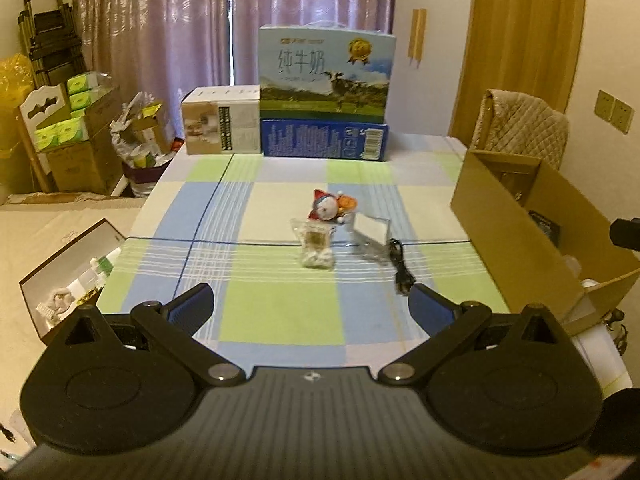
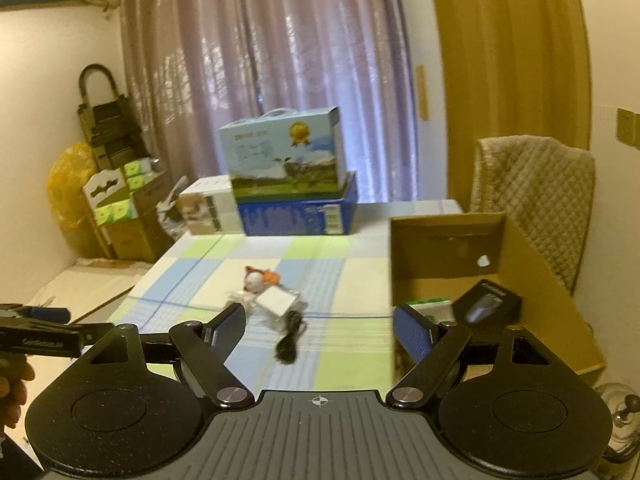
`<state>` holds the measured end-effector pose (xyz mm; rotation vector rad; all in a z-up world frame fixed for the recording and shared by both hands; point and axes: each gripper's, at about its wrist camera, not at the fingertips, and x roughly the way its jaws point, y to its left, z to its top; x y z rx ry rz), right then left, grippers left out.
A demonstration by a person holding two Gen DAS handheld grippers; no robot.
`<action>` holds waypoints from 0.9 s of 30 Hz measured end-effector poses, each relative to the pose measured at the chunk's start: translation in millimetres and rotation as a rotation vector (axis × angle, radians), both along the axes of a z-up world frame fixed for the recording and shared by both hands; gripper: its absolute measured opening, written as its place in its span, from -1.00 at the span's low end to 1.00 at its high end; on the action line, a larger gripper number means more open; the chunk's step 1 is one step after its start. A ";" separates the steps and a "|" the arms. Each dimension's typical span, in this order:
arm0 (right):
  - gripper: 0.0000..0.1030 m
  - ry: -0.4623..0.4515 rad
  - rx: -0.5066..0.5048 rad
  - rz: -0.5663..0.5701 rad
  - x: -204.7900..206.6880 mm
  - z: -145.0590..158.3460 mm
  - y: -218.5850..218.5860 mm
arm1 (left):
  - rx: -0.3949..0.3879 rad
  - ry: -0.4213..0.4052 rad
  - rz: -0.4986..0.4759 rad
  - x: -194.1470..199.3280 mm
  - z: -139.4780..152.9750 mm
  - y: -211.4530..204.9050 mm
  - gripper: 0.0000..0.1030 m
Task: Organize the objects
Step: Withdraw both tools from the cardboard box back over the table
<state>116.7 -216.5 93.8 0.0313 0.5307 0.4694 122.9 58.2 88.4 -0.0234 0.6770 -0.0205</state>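
Note:
On the checked tablecloth (image 1: pixel 280 312) lie a small santa-like toy (image 1: pixel 329 209), a clear bag with a yellow piece and white bits (image 1: pixel 315 242), a flat white packet in clear wrap (image 1: pixel 371 229) and a coiled black cable (image 1: pixel 401 270). The same toy (image 2: pixel 258 278), white packet (image 2: pixel 276 301) and cable (image 2: pixel 290 340) show in the right wrist view. My left gripper (image 1: pixel 310 306) hangs open, short of the pile, with nothing between its fingers. My right gripper (image 2: pixel 318 328) is open too, beside an open cardboard box (image 2: pixel 536 280) that holds a black mouse package (image 2: pixel 486 306).
A milk carton (image 1: pixel 326 70) on a blue box (image 1: pixel 324 140) and a white box (image 1: pixel 220 120) stand at the table's far end. A padded chair (image 1: pixel 524 124) is behind the cardboard box (image 1: pixel 512 216). An open box (image 1: pixel 68 276) sits left of the table. A hand (image 2: pixel 14 384) shows at left.

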 end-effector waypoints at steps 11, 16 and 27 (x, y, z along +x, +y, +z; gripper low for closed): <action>0.52 0.042 -0.020 0.042 13.3 -28.0 41.9 | 0.006 0.003 -0.011 17.4 -20.1 14.2 0.97; 0.52 0.071 -0.037 0.043 26.3 -45.9 57.1 | -0.008 0.007 -0.010 30.1 -32.7 19.0 0.97; 0.52 0.126 -0.056 0.026 74.9 -84.9 81.9 | 0.038 0.090 -0.015 78.2 -66.1 26.4 0.97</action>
